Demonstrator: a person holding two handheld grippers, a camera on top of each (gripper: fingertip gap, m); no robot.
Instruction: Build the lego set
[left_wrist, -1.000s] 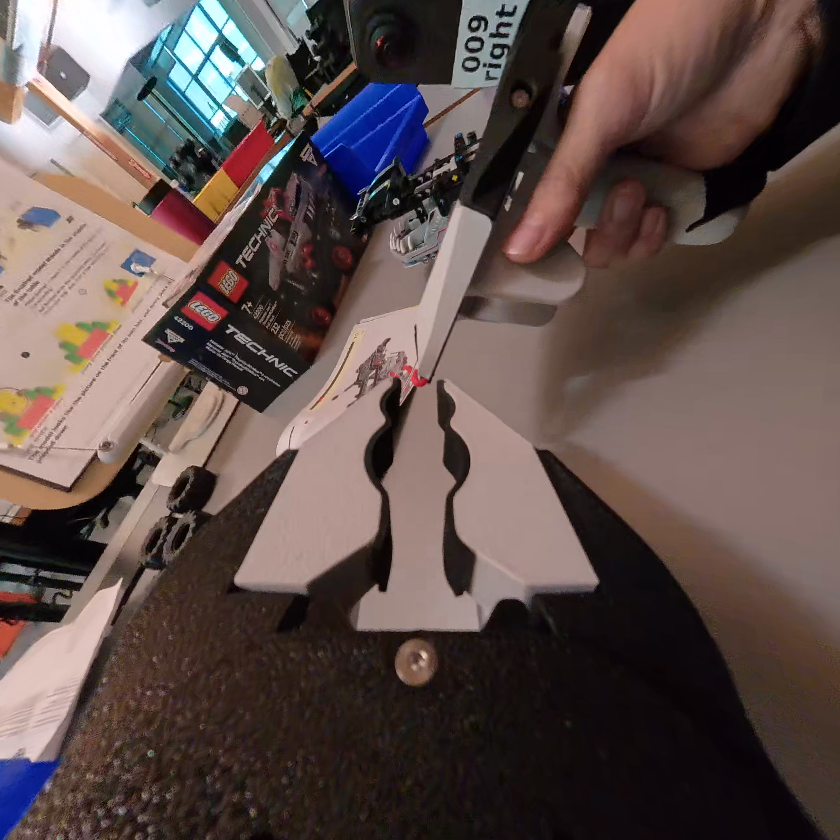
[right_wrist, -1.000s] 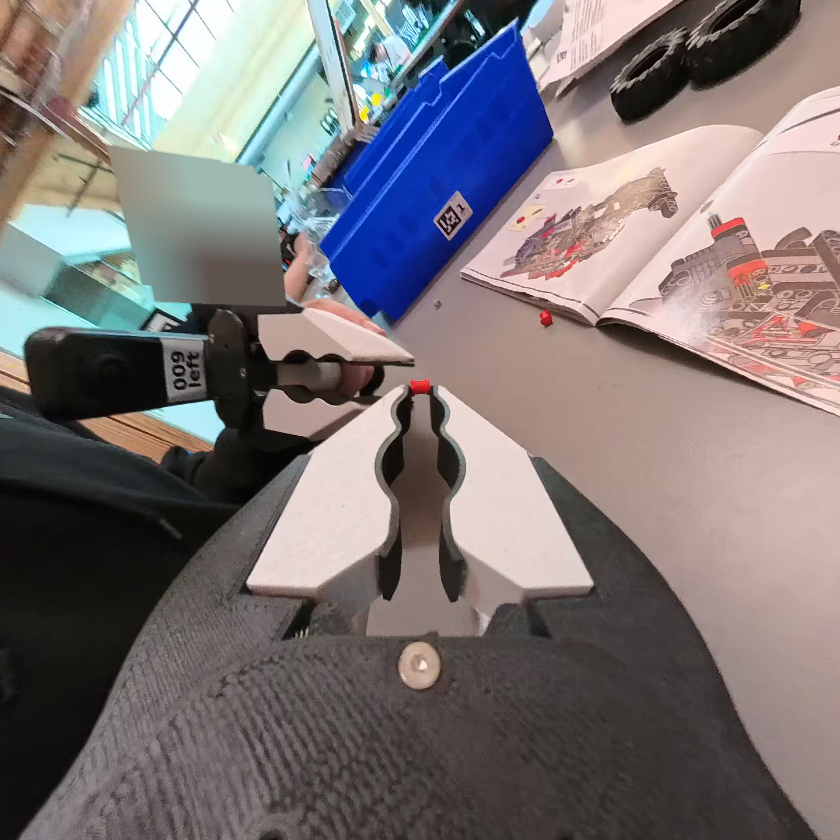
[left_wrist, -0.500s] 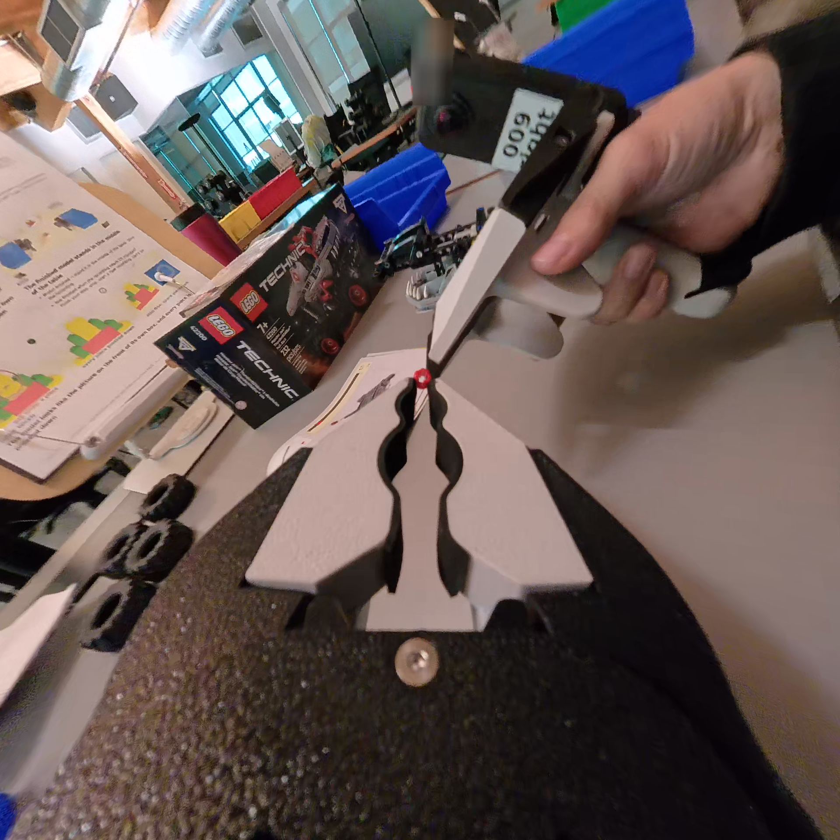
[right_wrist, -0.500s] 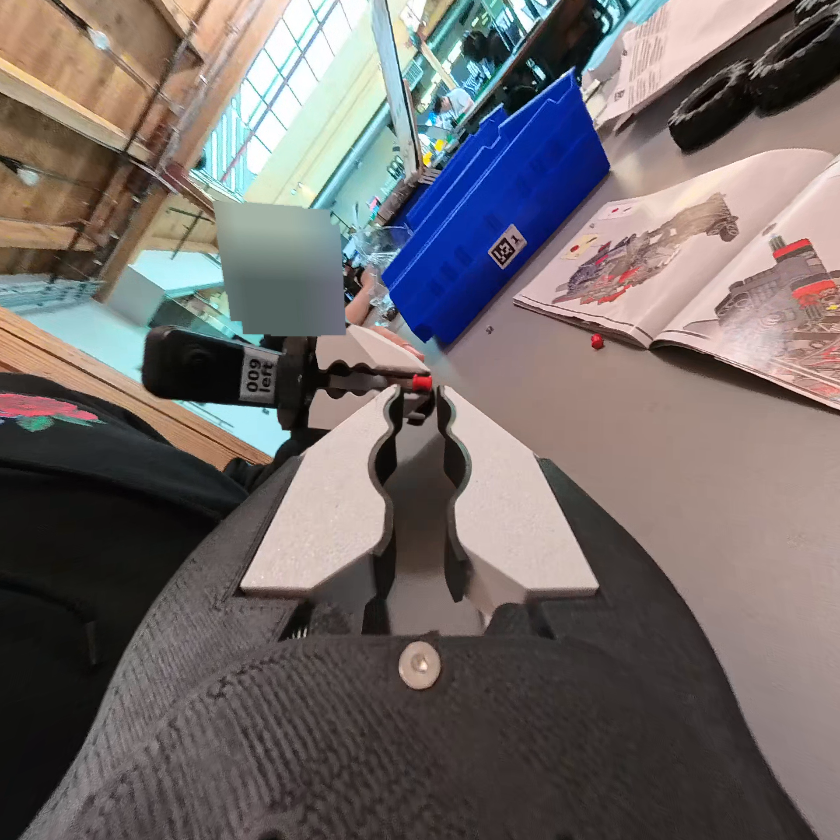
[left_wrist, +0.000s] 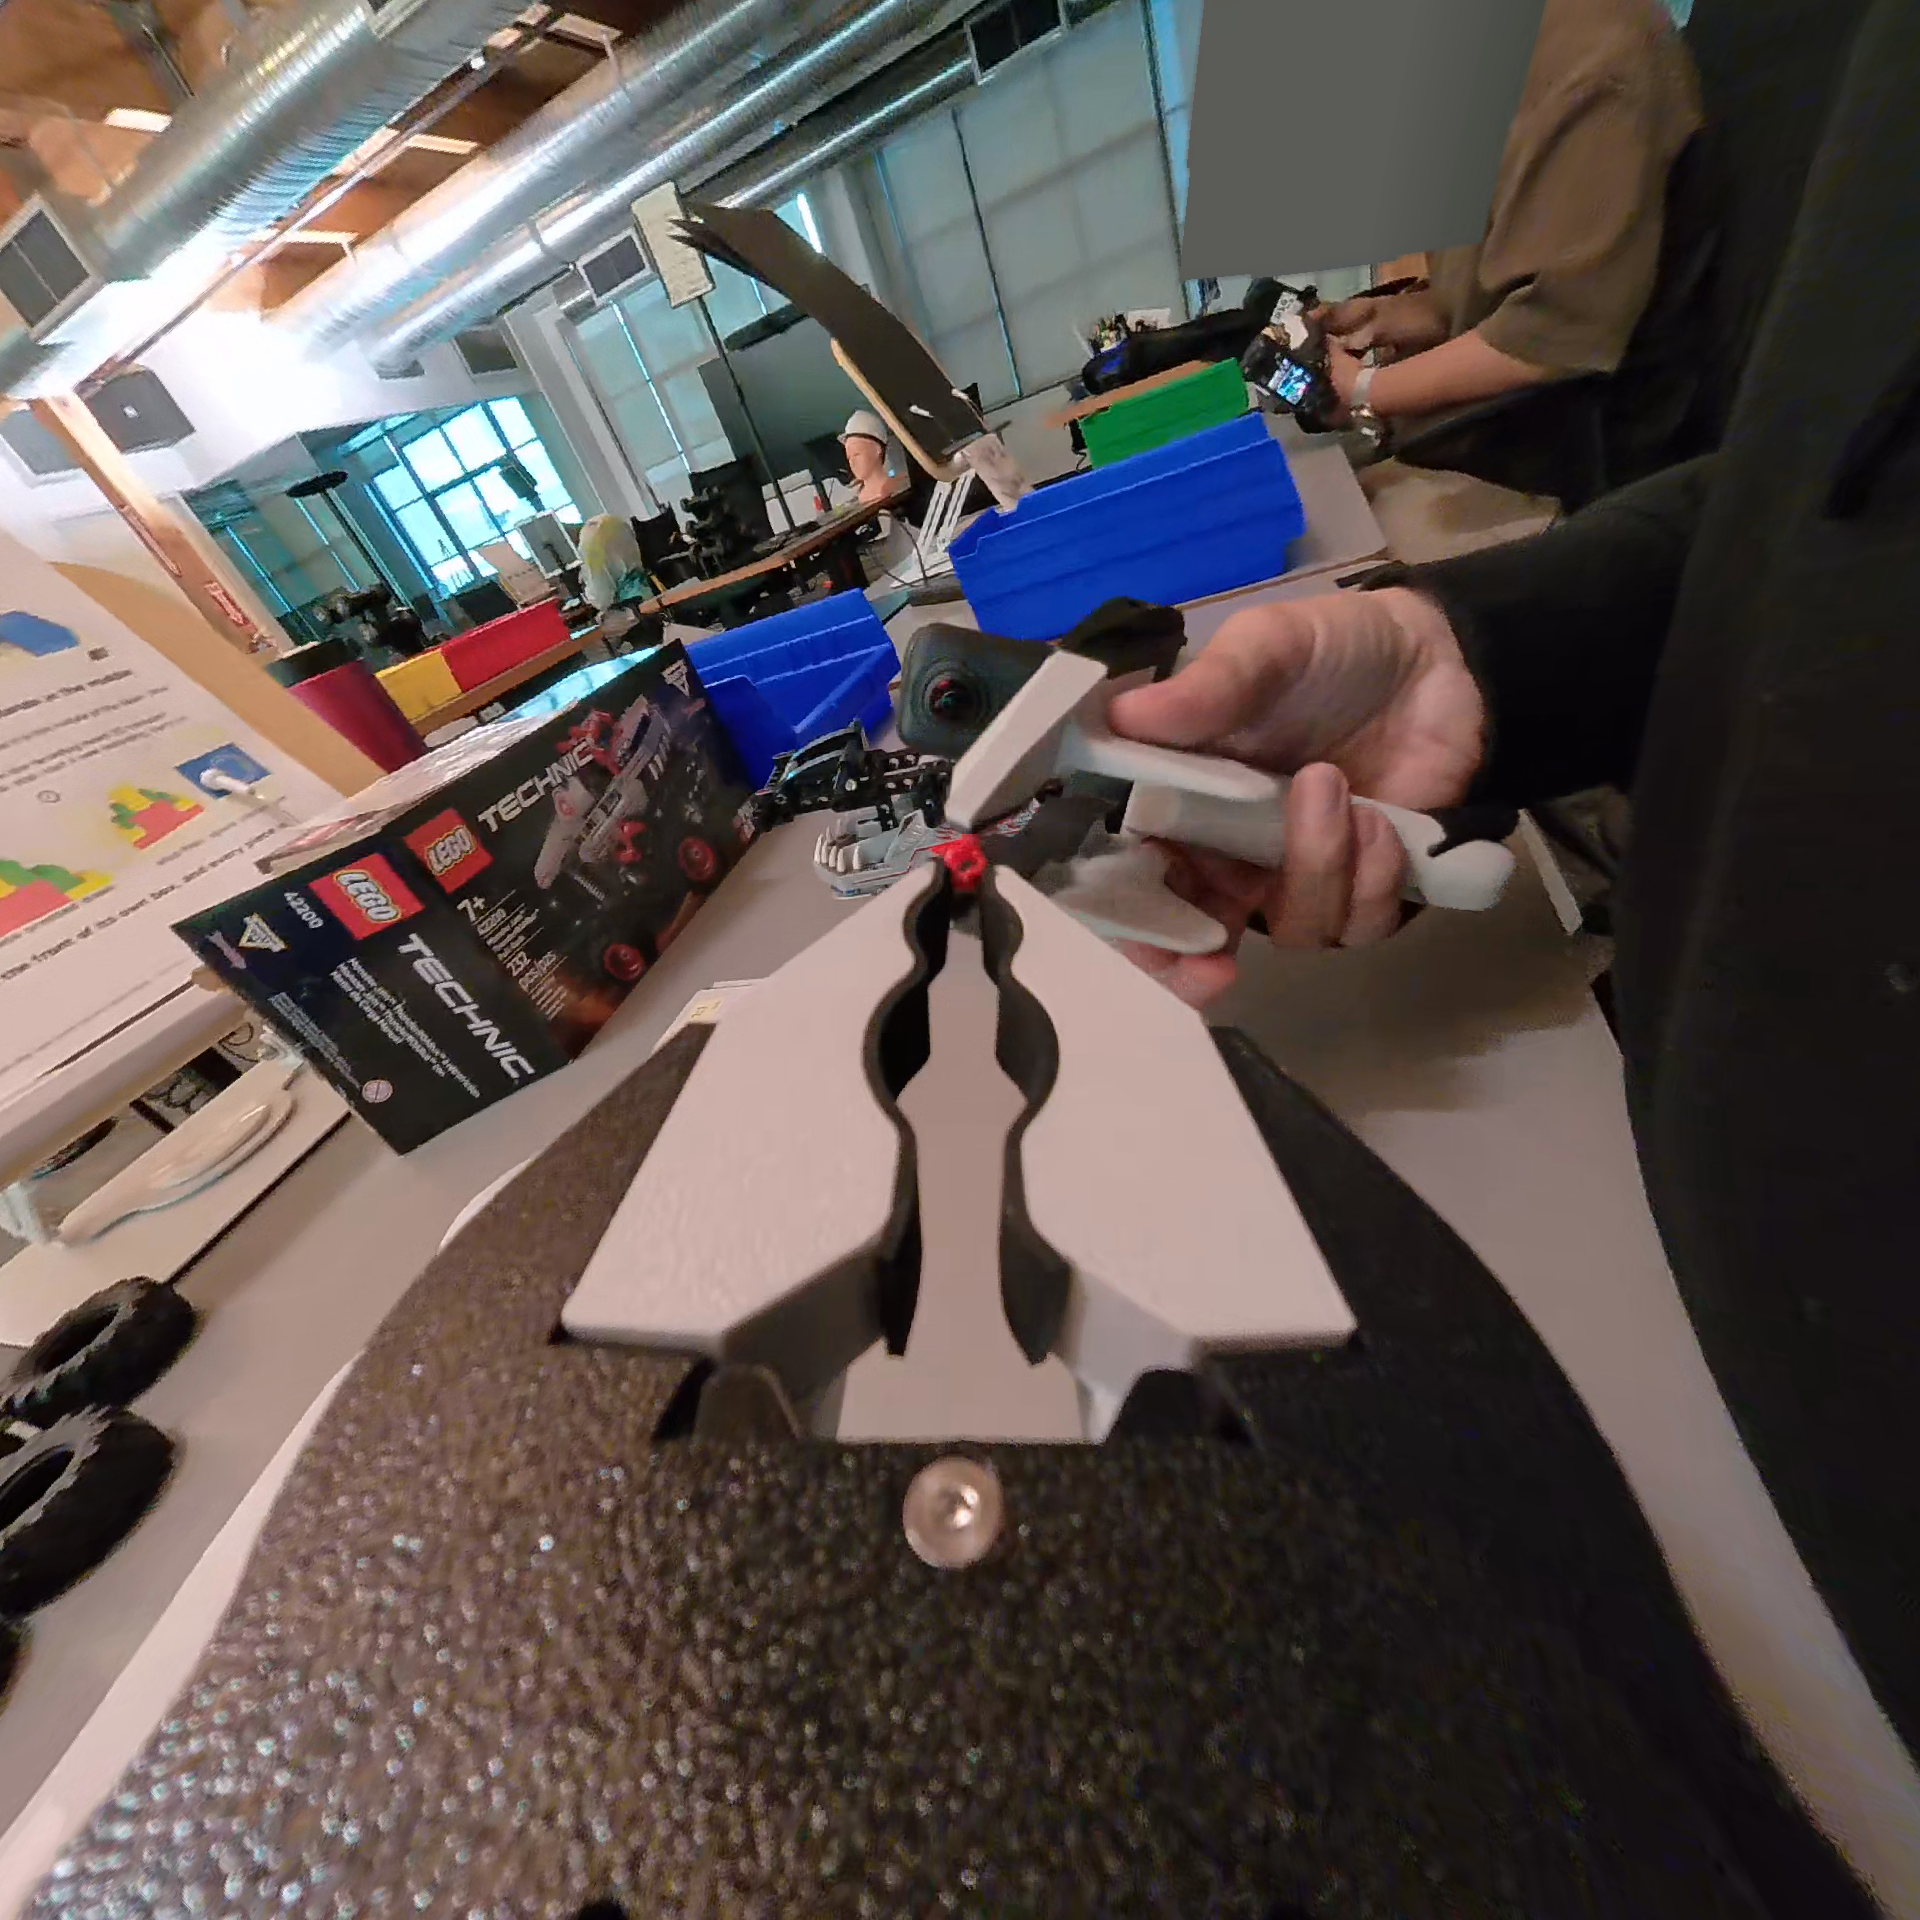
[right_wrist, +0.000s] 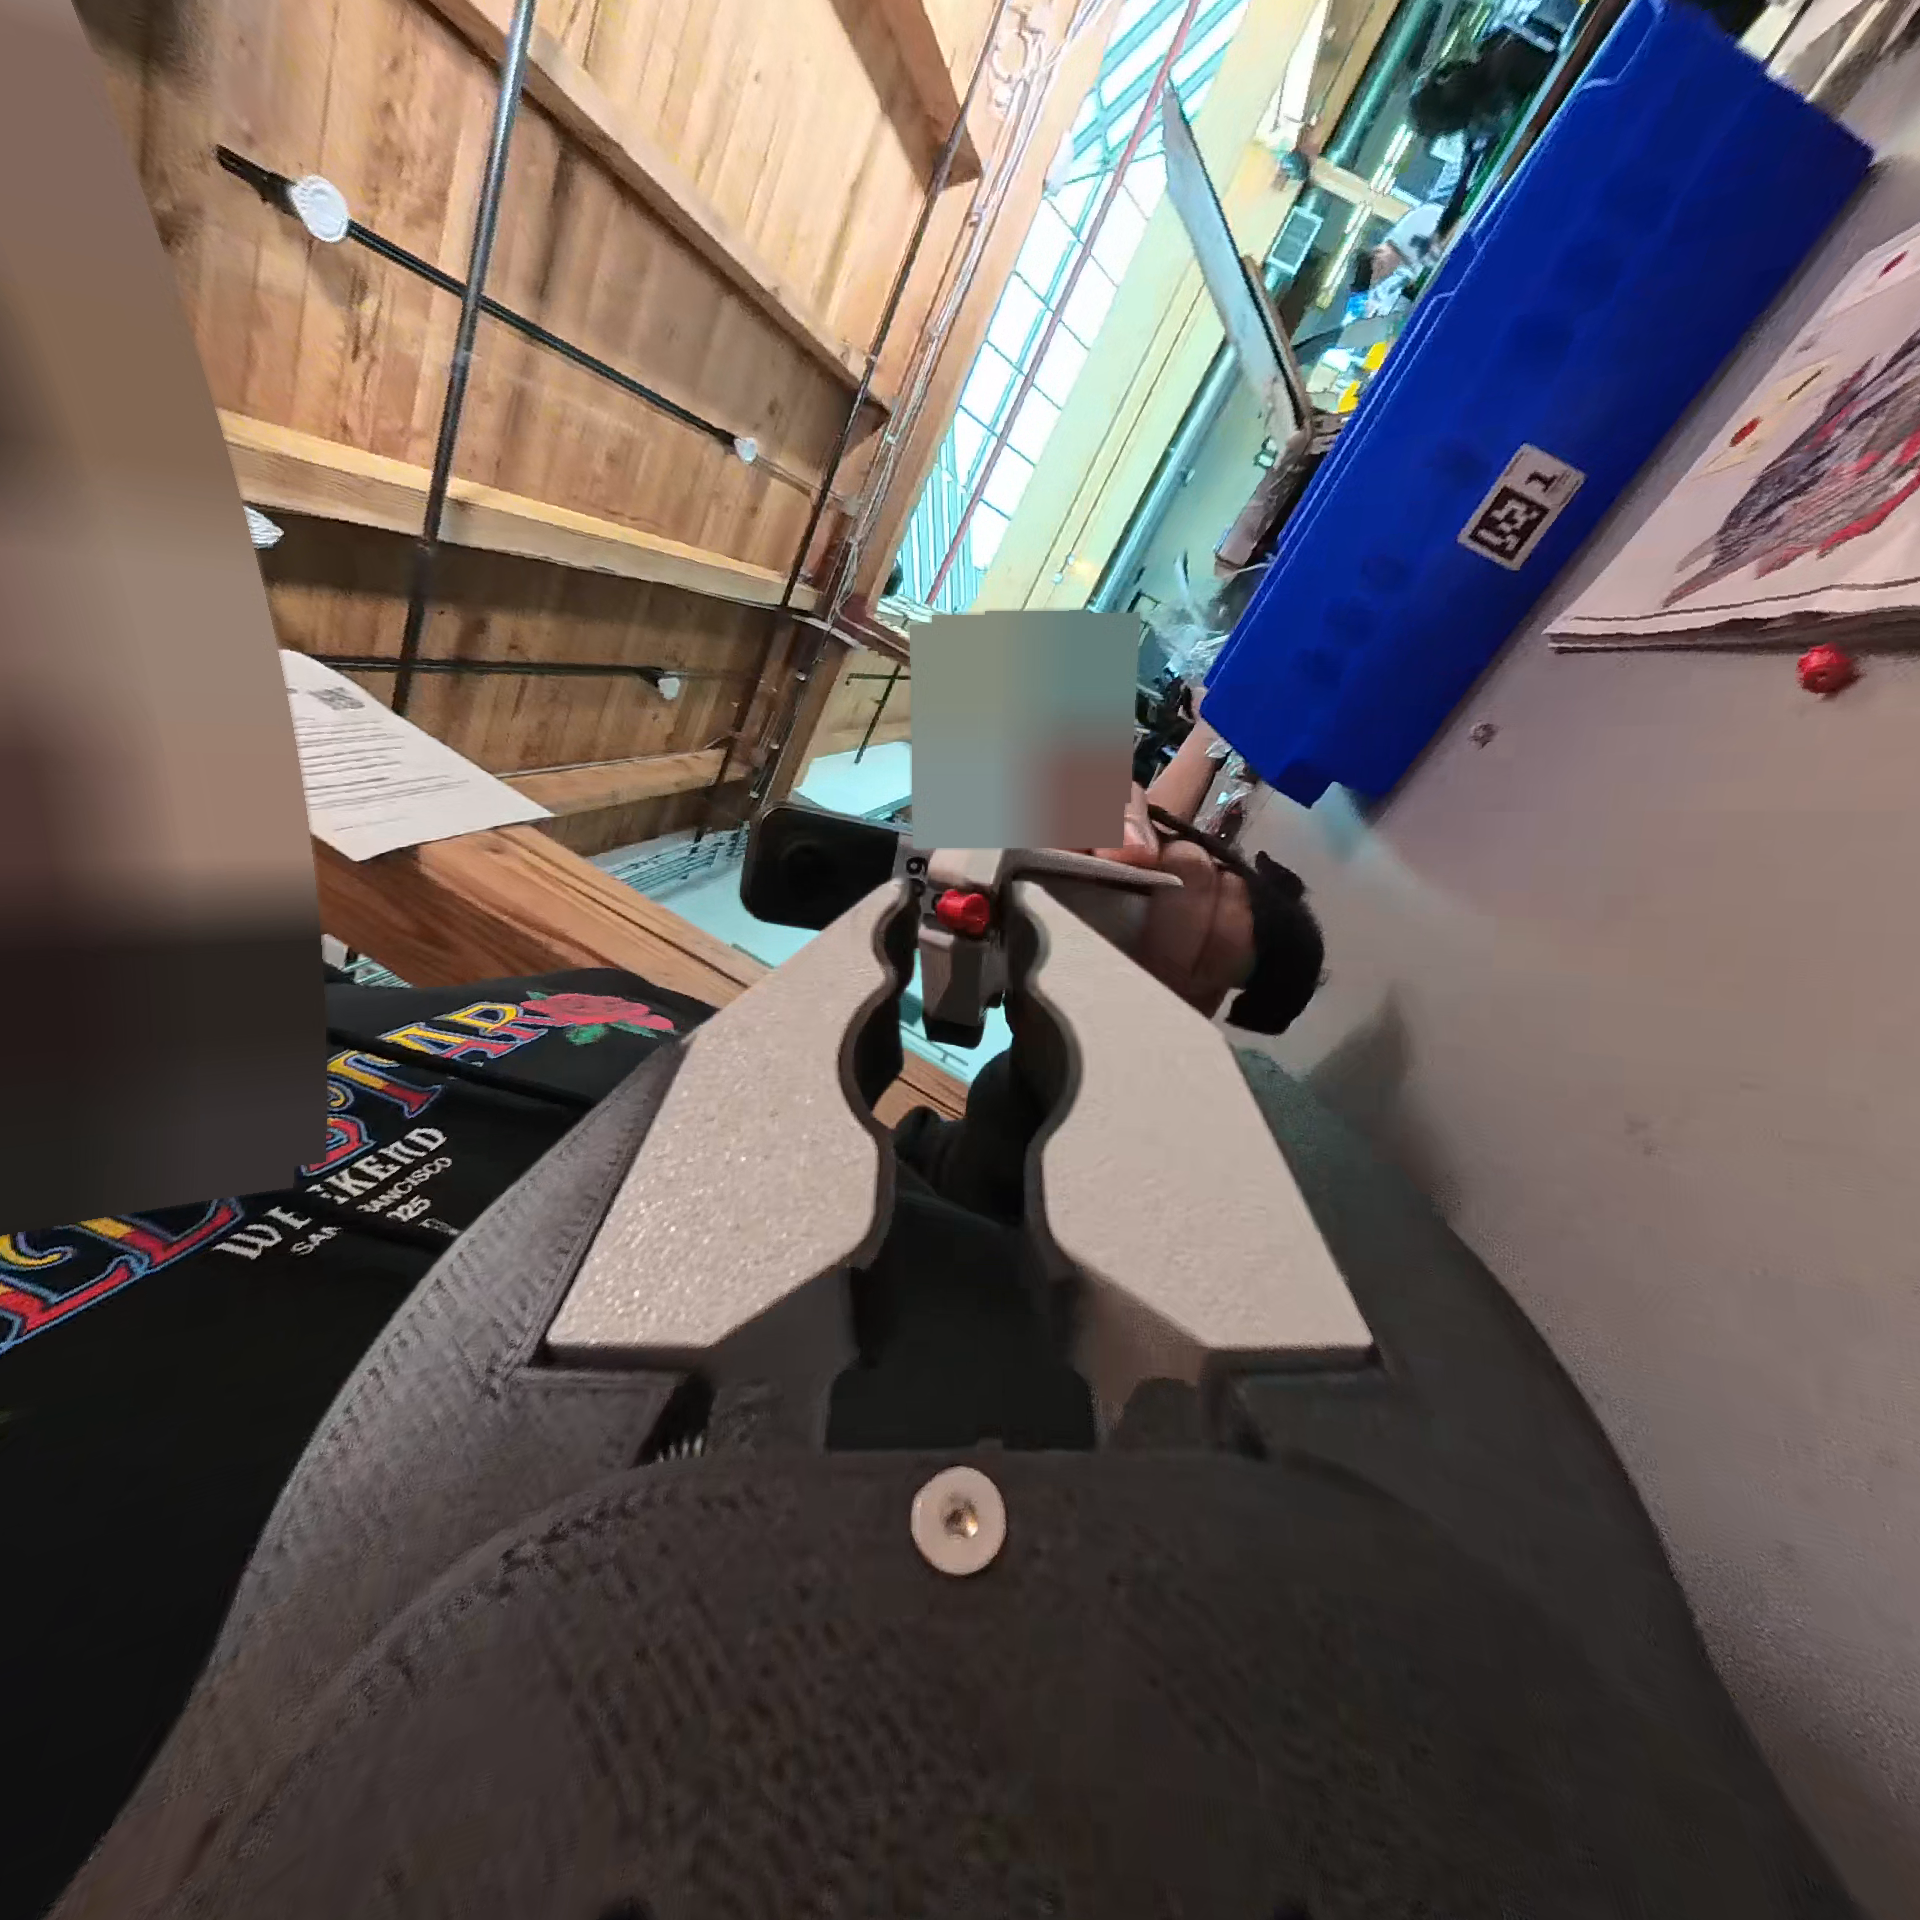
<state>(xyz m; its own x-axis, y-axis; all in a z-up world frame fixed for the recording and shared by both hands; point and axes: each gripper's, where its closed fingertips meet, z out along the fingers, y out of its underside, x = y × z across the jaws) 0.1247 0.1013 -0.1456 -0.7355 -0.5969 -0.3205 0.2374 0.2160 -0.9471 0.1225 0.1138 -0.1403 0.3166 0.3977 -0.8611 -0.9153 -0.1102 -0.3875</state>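
A tiny, bumpy red piece (left_wrist: 966, 865) sits pinched at the very tips of the left gripper (left_wrist: 966, 883), whose rough grey fingers (left_wrist: 790, 1122) are nearly closed on it. The right gripper (right_wrist: 961, 914) is spread open around it. Only the right view shows another red piece (right_wrist: 1825, 668) on the smooth grey table (right_wrist: 1662, 935), beside a paper booklet (right_wrist: 1787, 540).

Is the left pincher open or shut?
Shut. The left gripper pinches a tiny red piece between its tips.
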